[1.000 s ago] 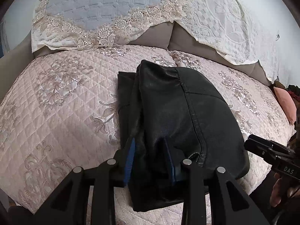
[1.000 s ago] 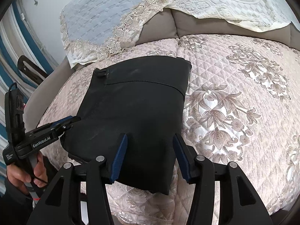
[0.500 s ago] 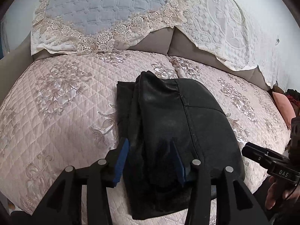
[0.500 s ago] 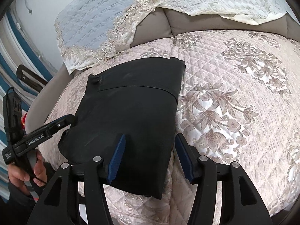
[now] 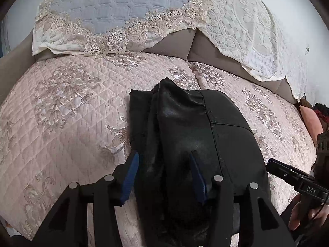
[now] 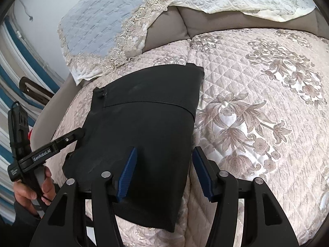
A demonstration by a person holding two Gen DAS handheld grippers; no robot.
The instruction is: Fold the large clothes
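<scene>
1. Both sets of jaws have just been opening compared to a second ago. The left gripper (image 5: 163,177) was pinching the near edge of the folded black garment (image 5: 191,135); now its blue pads (image 5: 130,182) stand apart with the cloth loose between them, not pressed.
2. Right gripper (image 6: 164,170) is the same deal: fingers spread fairly wide over the garment's near right corner, one pad above the black fabric, the other above the bedspread just off its edge. Not gripping anything.
3. Garment's a folded, leathery-looking black piece, seam across the top layer, lying flat near the front edge of the bed. From the left wrist view you can see stacked layers along its left side.
4. Surface is a quilted pinkish bedspread (image 5: 67,123) with shiny floral embroidery.
5. Behind it there's a grey-brown padded headboard (image 6: 205,22), draped with a pale blue lace-trimmed cover (image 5: 115,8) and a cream textured one (image 5: 246,30).
6. Room-wise: plain light wall, plus blue and white stripes (image 6: 12,65) at the left edge of the right wrist view.
7. A hand (image 6: 30,189) shows, holding the other gripper's handle.
</scene>
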